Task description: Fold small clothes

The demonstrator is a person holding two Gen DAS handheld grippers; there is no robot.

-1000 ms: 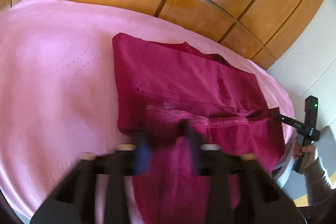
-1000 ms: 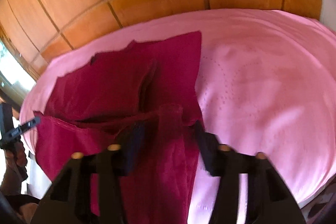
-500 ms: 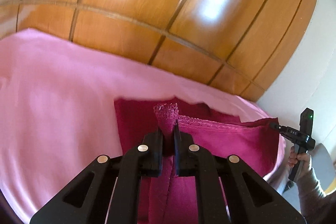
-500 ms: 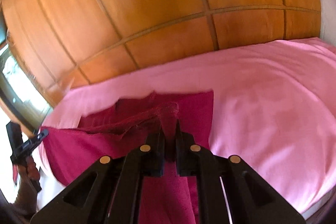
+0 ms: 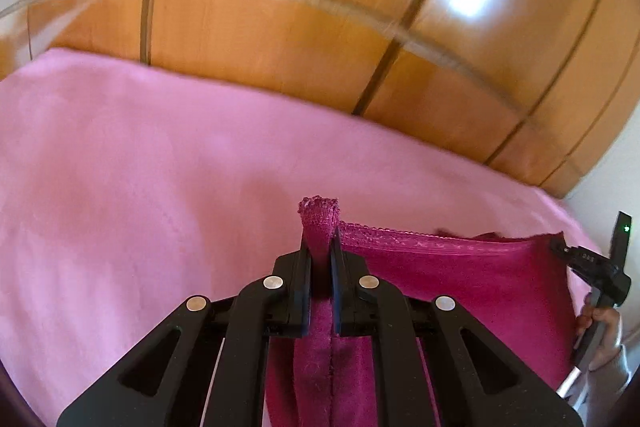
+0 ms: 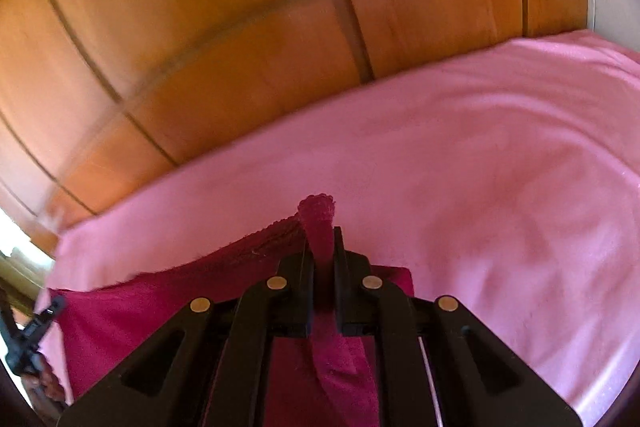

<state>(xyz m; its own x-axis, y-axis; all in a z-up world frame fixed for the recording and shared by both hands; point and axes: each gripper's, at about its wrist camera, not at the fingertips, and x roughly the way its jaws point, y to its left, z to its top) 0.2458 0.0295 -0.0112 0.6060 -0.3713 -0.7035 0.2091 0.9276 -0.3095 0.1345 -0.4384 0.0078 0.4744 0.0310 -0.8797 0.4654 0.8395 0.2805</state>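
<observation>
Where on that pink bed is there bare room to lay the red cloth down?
The pink sheet lies bare beyond the left gripper, up to the wooden panelling, and right of the right gripper. Between the grippers it is crowded: the red cloth stretches there.

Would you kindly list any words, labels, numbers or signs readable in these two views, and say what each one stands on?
No text can be read for certain.
Small white marking on the right tool, seen in the left wrist view: too small and blurred to read.
Green light on that tool: a lit dot, no text.
Magenta garment, pink cover, wooden panels: no print visible.
</observation>
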